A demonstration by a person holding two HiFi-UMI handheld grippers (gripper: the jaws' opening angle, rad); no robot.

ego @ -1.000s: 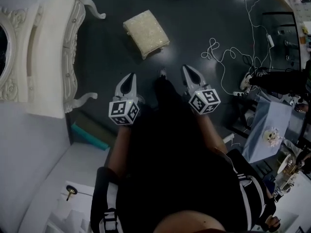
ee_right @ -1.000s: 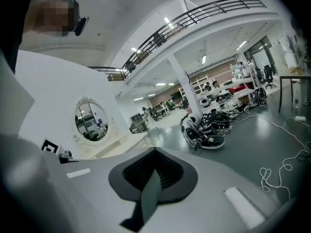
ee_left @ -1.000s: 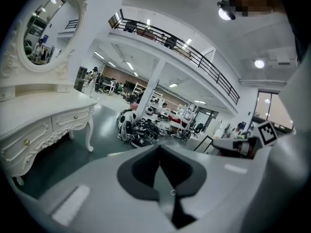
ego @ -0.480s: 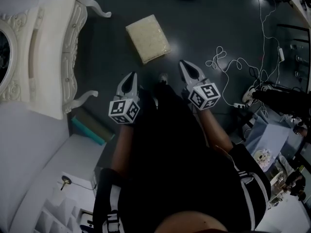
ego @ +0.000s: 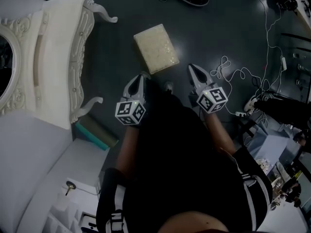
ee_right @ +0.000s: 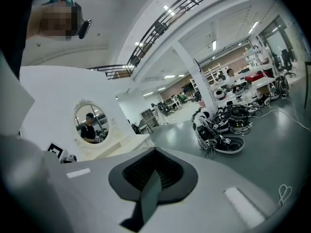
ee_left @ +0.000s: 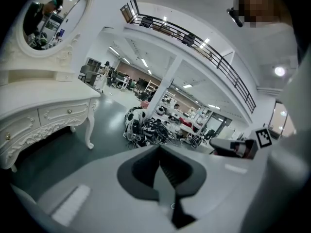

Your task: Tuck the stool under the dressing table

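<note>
Closer now to the cream, square-cushioned stool (ego: 156,48) — left gripper (ego: 140,78) and right gripper (ego: 193,69), both pressed together, empty.

Cream square cushioned stool (ego: 156,48) stood on the dark floor (ego: 121,47), right of white carved dressing table (ego: 53,57), apart from it; white cable (ego: 223,61) lay further right.

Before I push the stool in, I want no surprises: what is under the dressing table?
In the head view the dressing table covers the space below; only its legs show. The left gripper view shows dark floor beneath the drawers, but the far part is hidden.
</note>
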